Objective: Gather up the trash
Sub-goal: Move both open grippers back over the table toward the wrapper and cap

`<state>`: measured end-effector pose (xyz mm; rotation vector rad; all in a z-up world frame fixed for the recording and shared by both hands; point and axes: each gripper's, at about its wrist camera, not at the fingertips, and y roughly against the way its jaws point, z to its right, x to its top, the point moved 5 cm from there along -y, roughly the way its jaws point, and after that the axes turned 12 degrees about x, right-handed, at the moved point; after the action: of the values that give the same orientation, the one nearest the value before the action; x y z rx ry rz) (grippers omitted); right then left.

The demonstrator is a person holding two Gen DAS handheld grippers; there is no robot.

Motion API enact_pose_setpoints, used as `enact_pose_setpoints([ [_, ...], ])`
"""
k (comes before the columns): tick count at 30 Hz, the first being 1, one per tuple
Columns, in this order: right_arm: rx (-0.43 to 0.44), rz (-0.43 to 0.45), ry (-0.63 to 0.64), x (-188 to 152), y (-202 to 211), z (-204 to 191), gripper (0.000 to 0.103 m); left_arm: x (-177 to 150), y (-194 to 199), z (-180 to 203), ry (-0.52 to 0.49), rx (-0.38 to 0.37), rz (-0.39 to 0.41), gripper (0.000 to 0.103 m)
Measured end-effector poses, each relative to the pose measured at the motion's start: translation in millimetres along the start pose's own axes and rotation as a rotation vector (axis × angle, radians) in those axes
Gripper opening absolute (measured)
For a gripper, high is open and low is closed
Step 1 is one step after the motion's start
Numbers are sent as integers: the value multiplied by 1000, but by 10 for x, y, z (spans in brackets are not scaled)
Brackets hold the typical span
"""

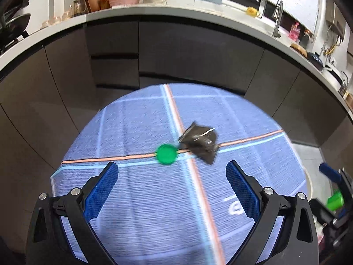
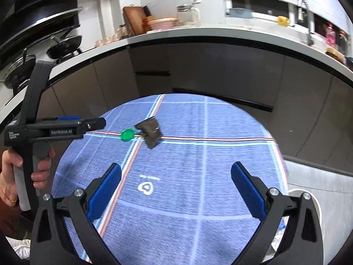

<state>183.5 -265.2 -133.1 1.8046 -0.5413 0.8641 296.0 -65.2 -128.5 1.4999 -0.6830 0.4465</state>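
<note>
- Both grippers hang over the round, blue-clothed counter (image 1: 136,198), and nothing is picked up yet — I read this as the approach step, the first piece of trash not yet taken.
- The left gripper (image 1: 171,177) has its jaws spread wide and empty; the green bottle cap (image 1: 166,154) sits just ahead of them, near the middle of the counter where the orange lines cross.
- Just beside the cap lies a crumpled dark wrapper (image 1: 199,142), touching it or nearly so; the blur makes it hard to call.
- The right gripper (image 2: 176,180) also has its jaws wide apart, holding nothing, and it sits further back from the trash.
- From the right wrist view, the left gripper reaches in from the side, level with the cap; a hand (image 2: 13,167) grips its handle.
- Count: one green cap, one dark wrapper, two grippers.
- Next move, as I judge it: the left jaws need to drop and straddle the flat cap, closing low on its rim; it is thin, so a high pinch could slip off.
- A pale rim (image 2: 308,195) shows by the counter's edge, perhaps a bin; I cannot tell.
</note>
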Motion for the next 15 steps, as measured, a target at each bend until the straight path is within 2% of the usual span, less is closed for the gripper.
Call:
enact_pose_setpoints([
  [5,53,-38,5,99,-341,-146,100,-69,-208,-156,-32,-35,-27,93],
  [9,70,-81,40,192,-684,-238,97,-89,-310,-204,-46,-90,-44,83],
  [15,90,-142,59,275,-1117,-235,82,-81,-444,-295,-56,-134,-68,80],
])
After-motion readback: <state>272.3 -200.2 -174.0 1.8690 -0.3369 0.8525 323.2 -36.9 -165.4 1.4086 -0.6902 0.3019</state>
